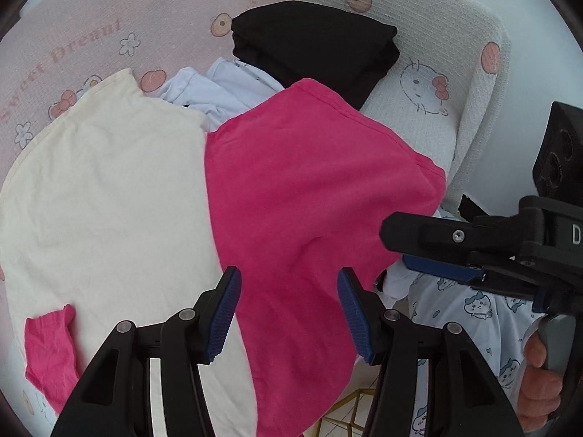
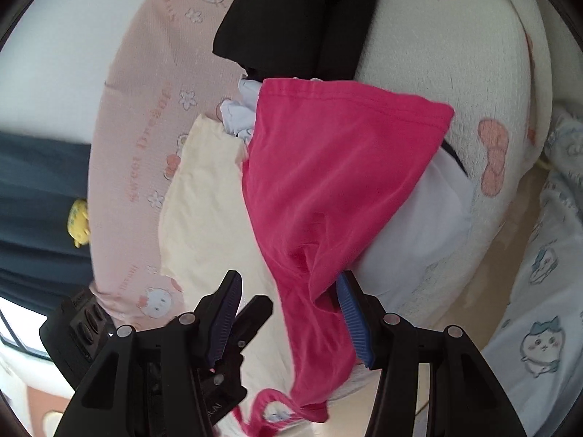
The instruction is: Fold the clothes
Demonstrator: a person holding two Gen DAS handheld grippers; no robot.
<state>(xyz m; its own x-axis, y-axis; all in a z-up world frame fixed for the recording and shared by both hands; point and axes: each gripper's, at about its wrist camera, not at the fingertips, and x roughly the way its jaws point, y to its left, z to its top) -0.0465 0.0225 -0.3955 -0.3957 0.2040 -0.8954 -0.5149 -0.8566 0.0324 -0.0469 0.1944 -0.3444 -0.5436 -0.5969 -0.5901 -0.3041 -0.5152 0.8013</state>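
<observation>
Folding step was mid-way on the pink garment (image 1: pixel 309 189); it lay over the cream garment (image 1: pixel 105 196) on the patterned bed cover (image 1: pixel 109 11), draping off the cover's near edge; its long axis ran from the far hem corner down toward the tongs. Left gripper (image 1: pixel 289 315) hung above the pink cloth, jaws parted, nothing between the pads; released. Right gripper (image 2: pixel 289 318) was nearer the hanging end; pink fabric bunched against its right pad (image 2: pixel 351 320), left pad clear of it; jaws stood apart, so no clamp that I could see. Black folded stack (image 1: pixel 317 47) and a pale blue garment (image 1: pixel 218 91) sat beyond, toward the cover's far edge. My read: next grab belonged to the right side, low end first; left should take the opposite corner.
</observation>
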